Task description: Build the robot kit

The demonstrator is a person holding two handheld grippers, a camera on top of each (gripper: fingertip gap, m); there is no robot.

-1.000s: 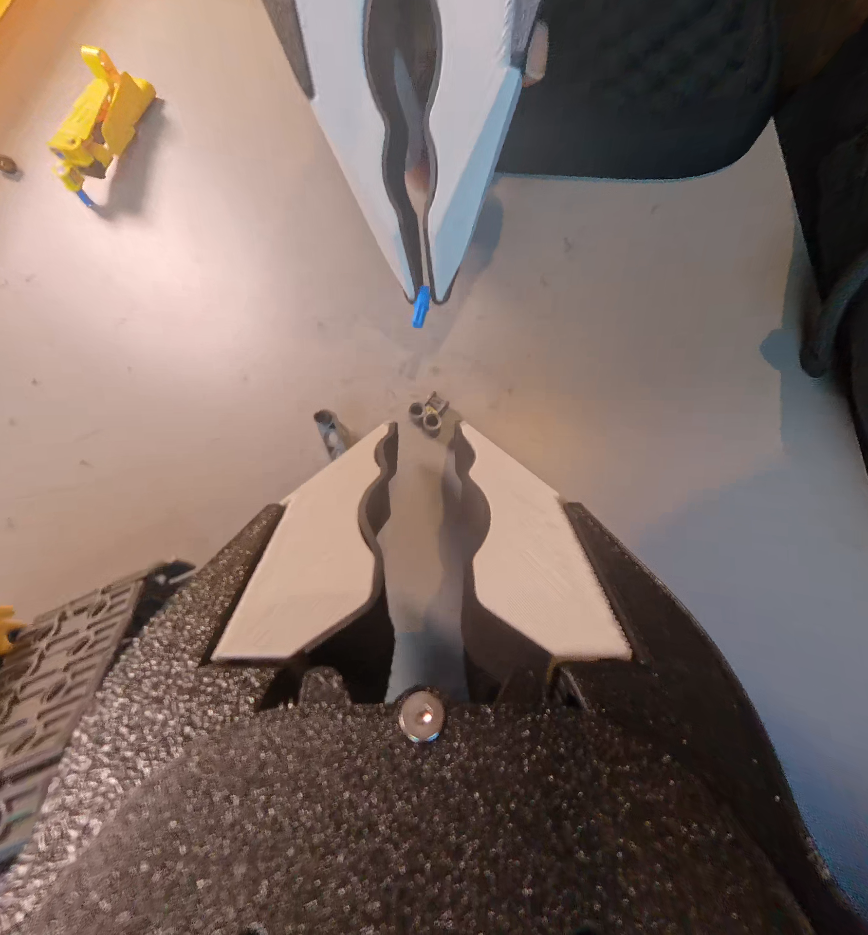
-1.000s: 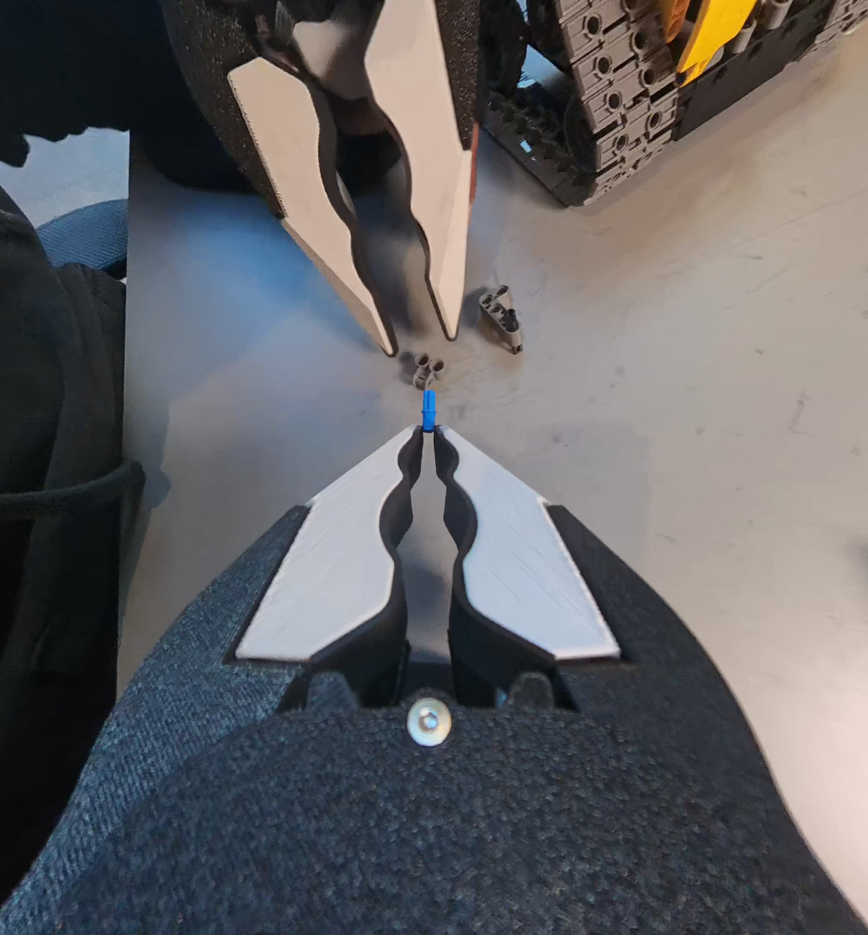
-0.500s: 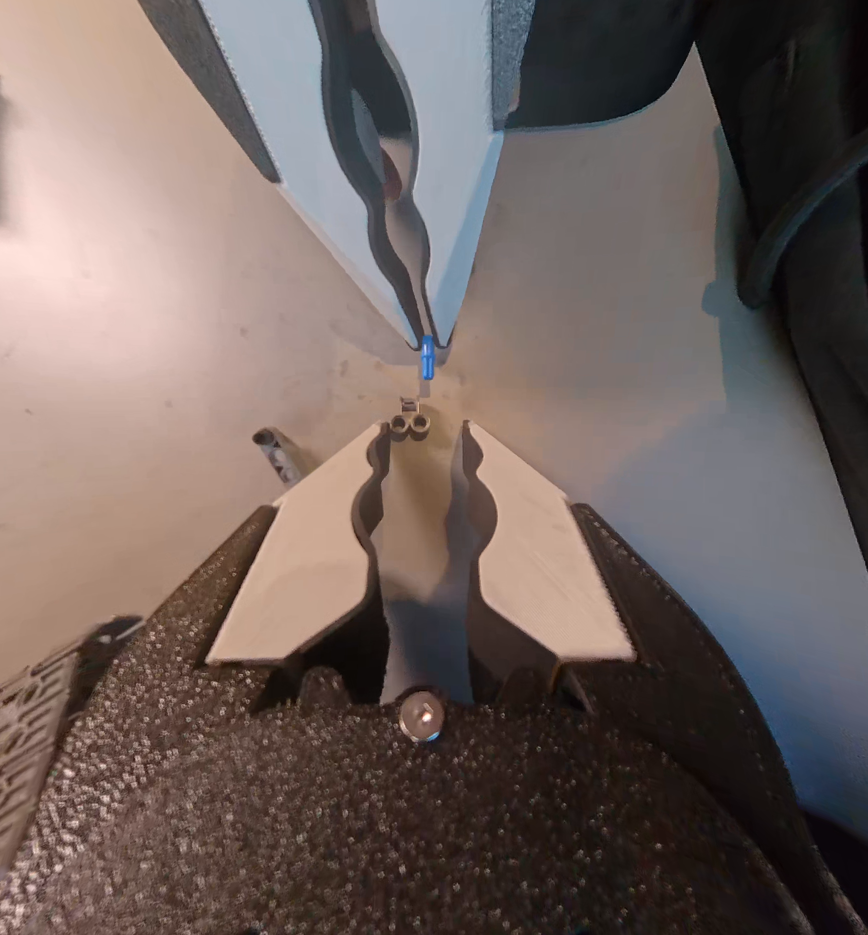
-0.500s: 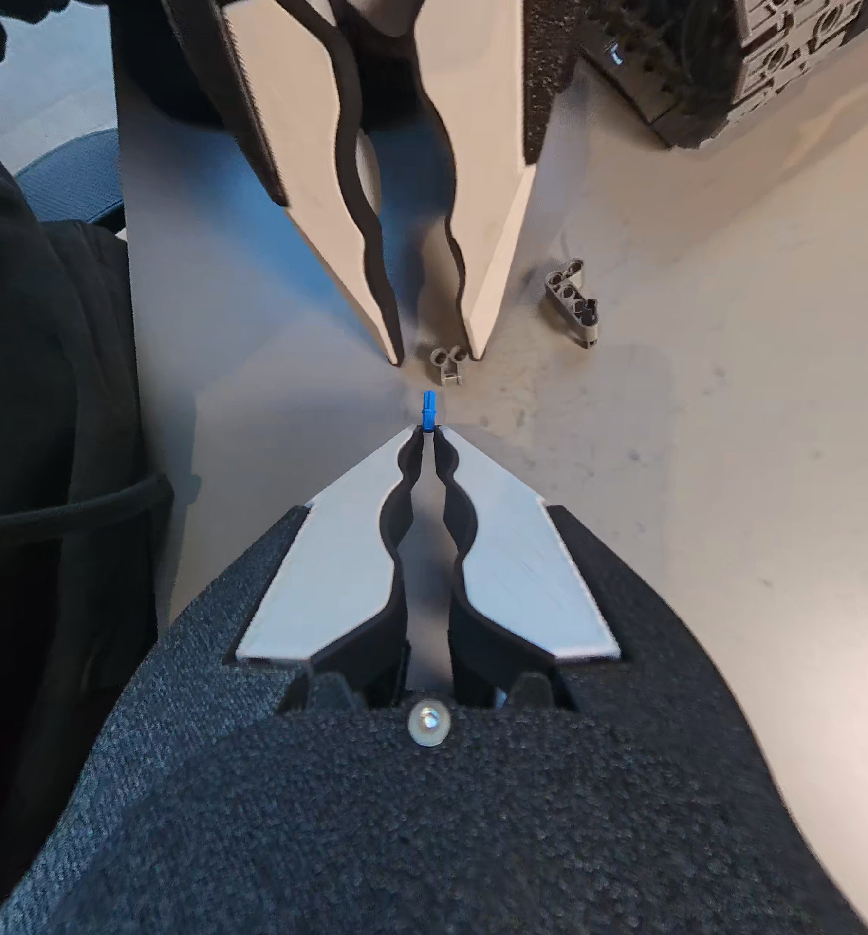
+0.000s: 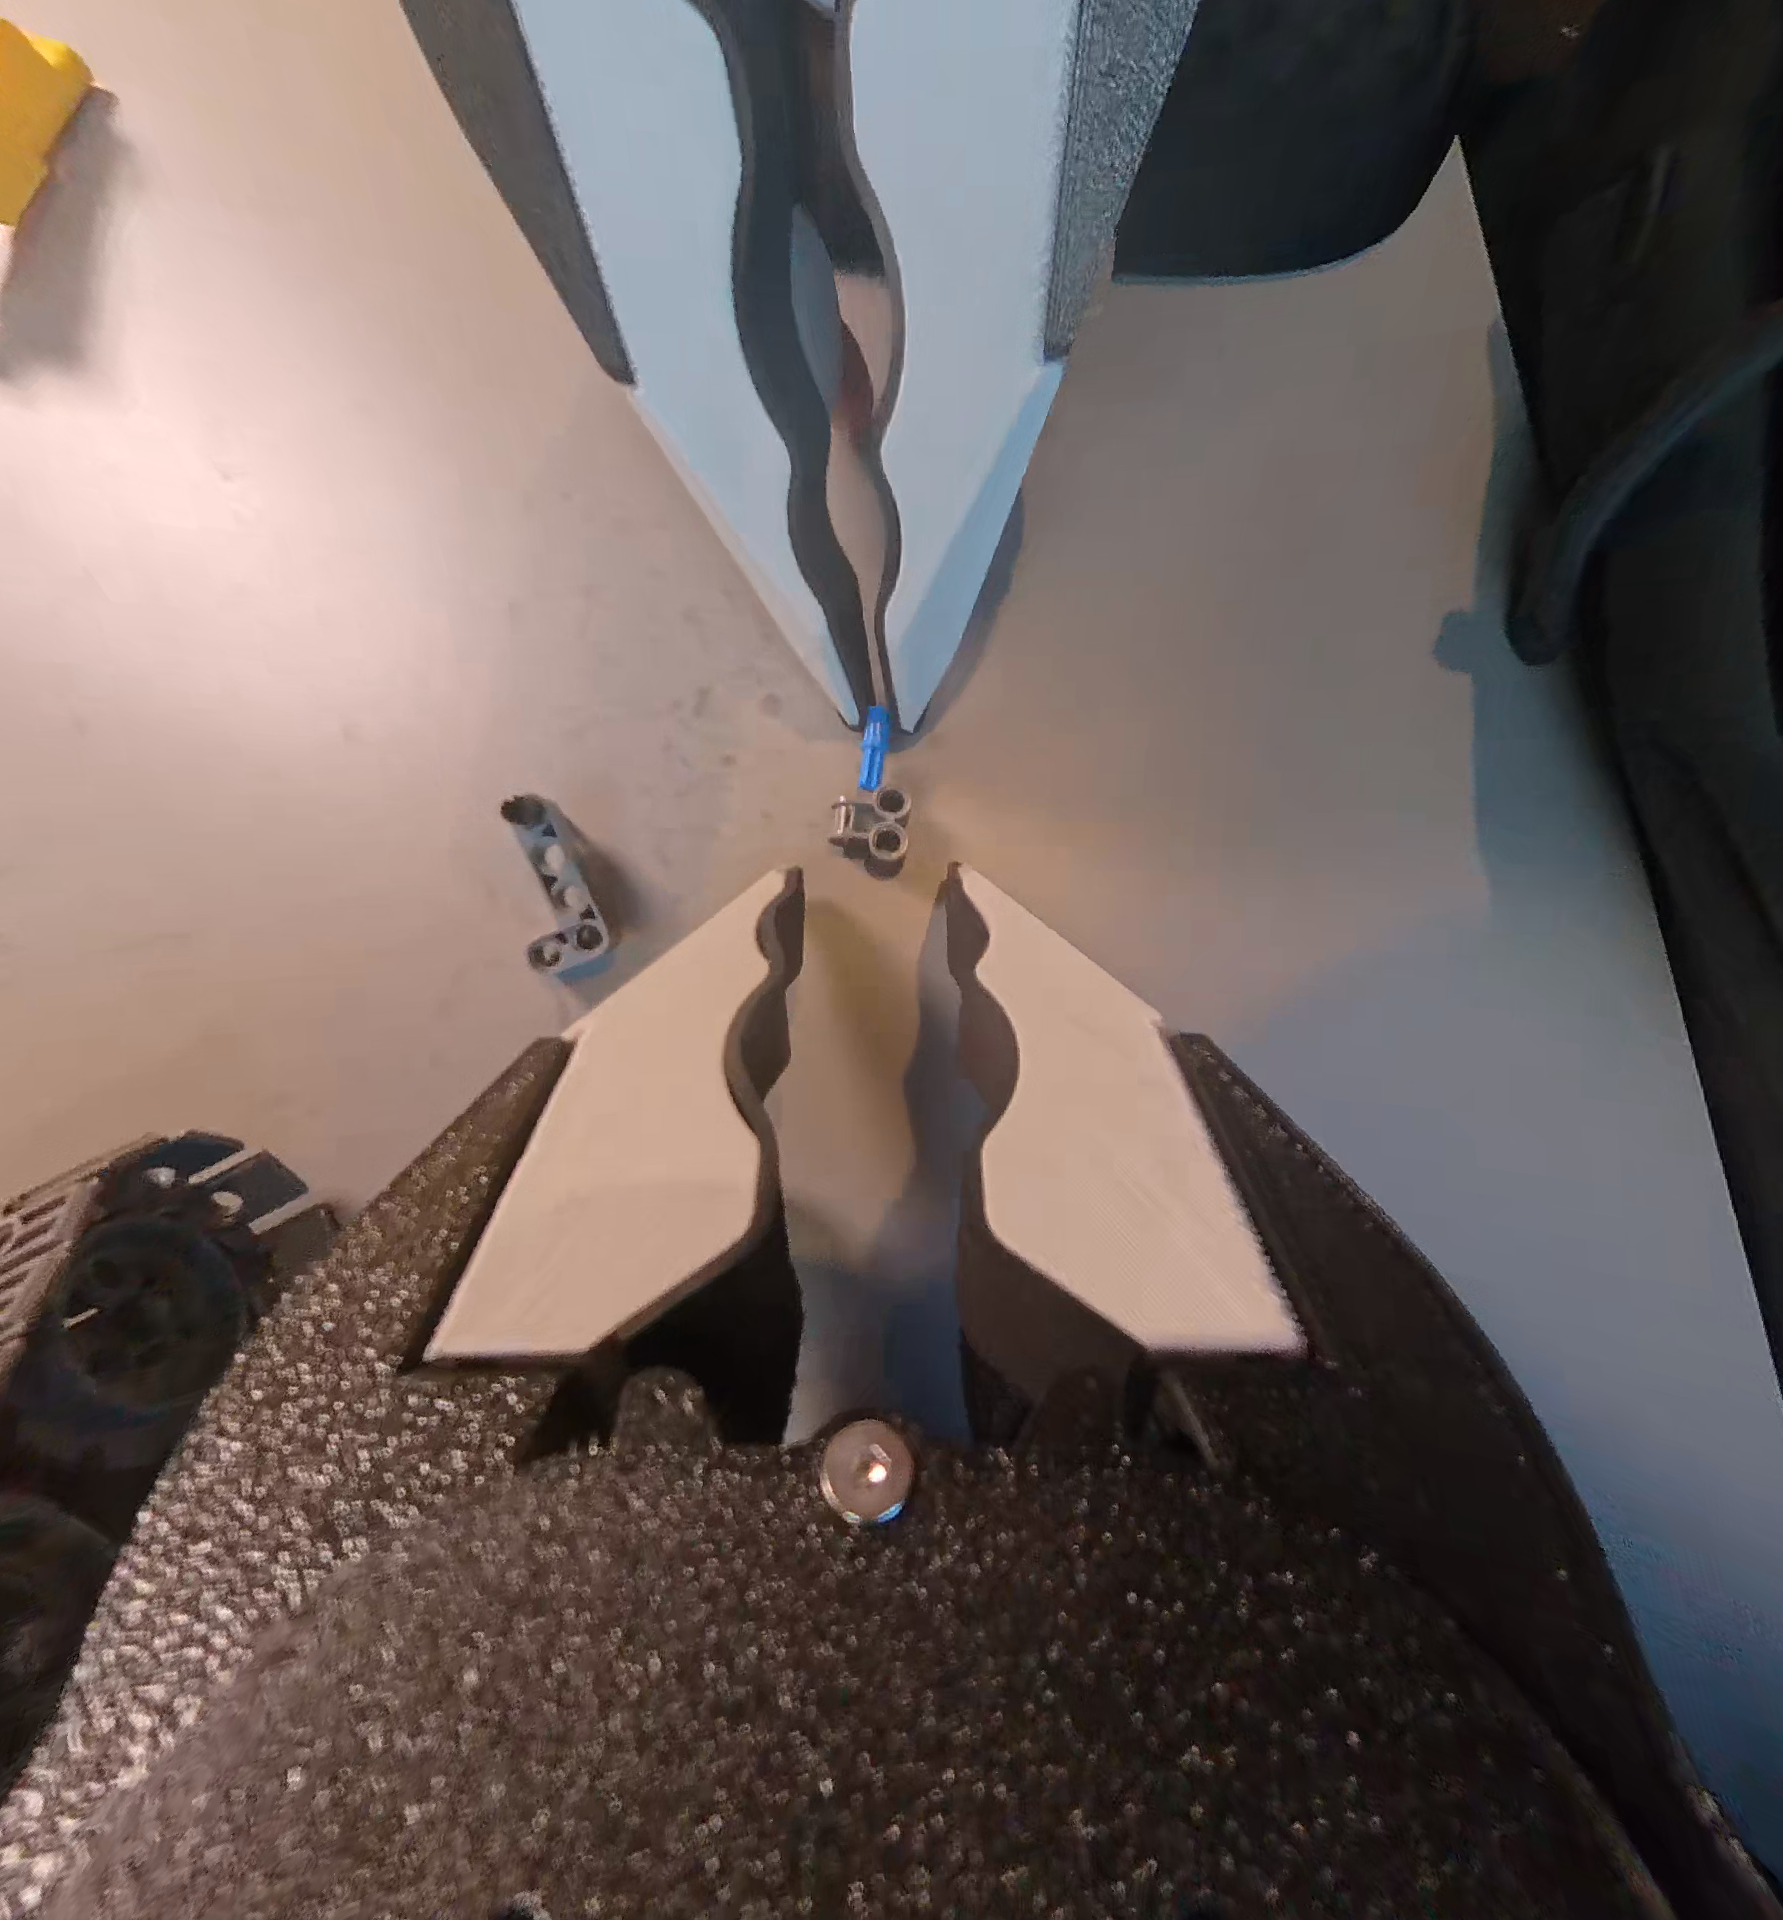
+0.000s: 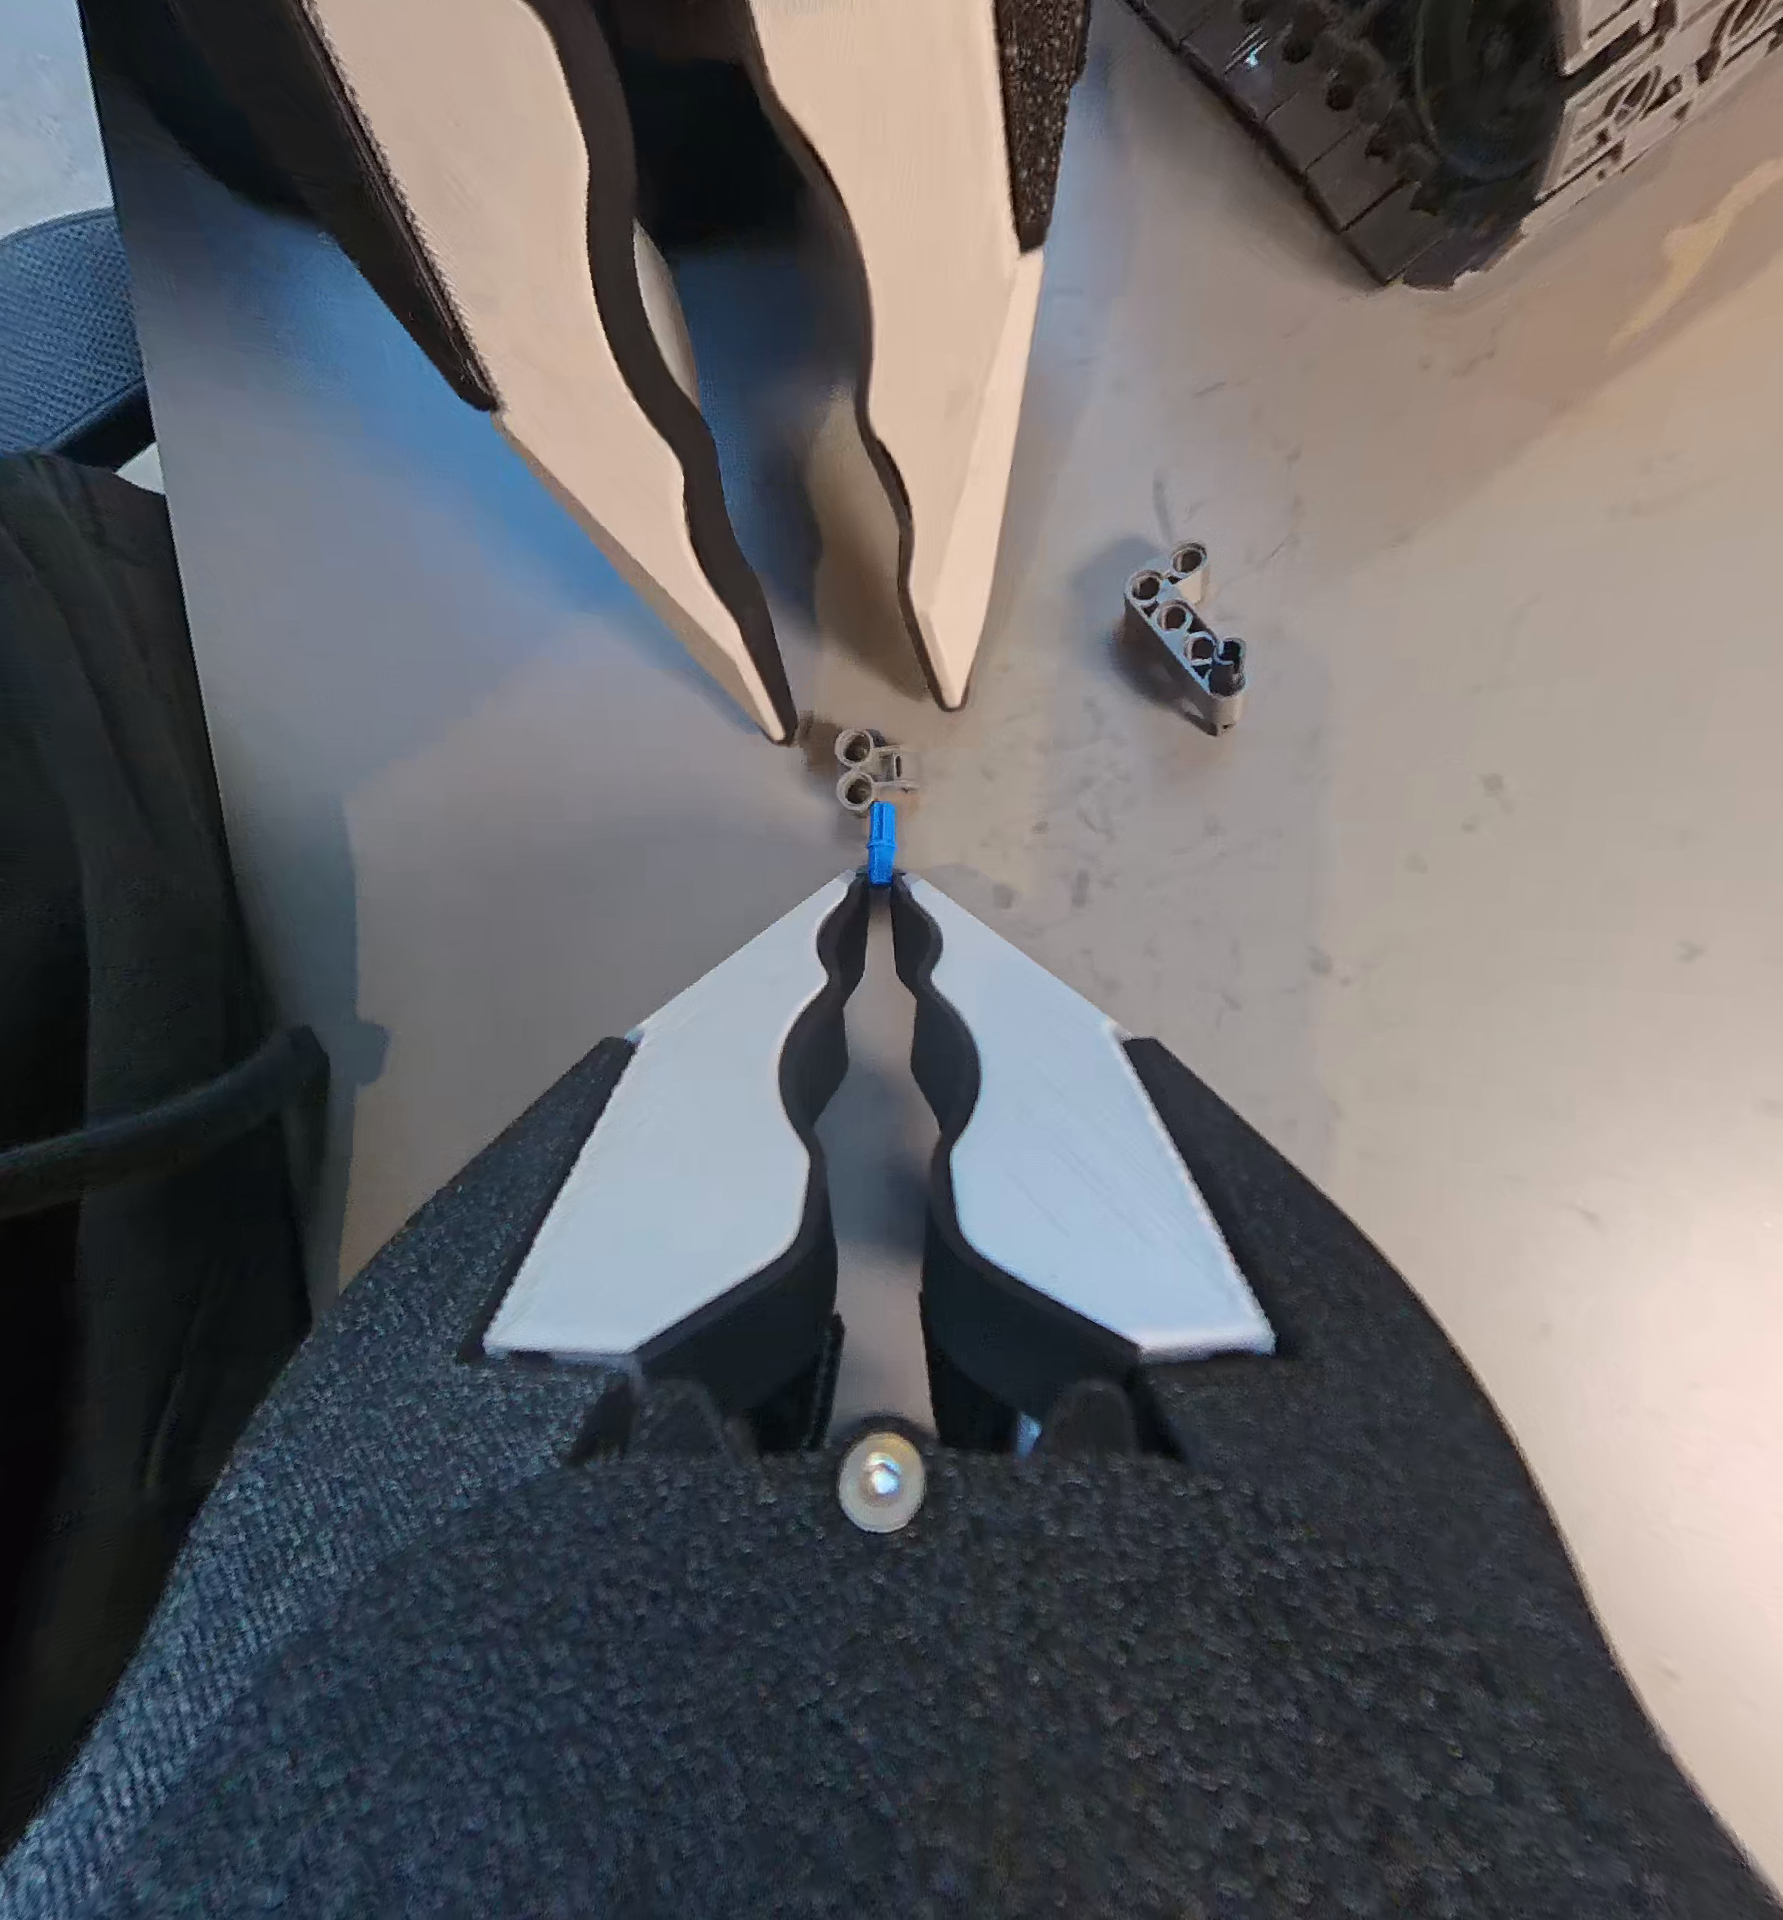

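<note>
Between the nearly closed tips of the right gripper (image 6: 874, 879) a blue pin (image 6: 879, 842) was pinched, pointing at a small grey connector (image 6: 864, 769) on the table (image 6: 1489, 935). Beyond it, the left gripper (image 5: 871, 883) faced it, jaws parted, empty.
</note>
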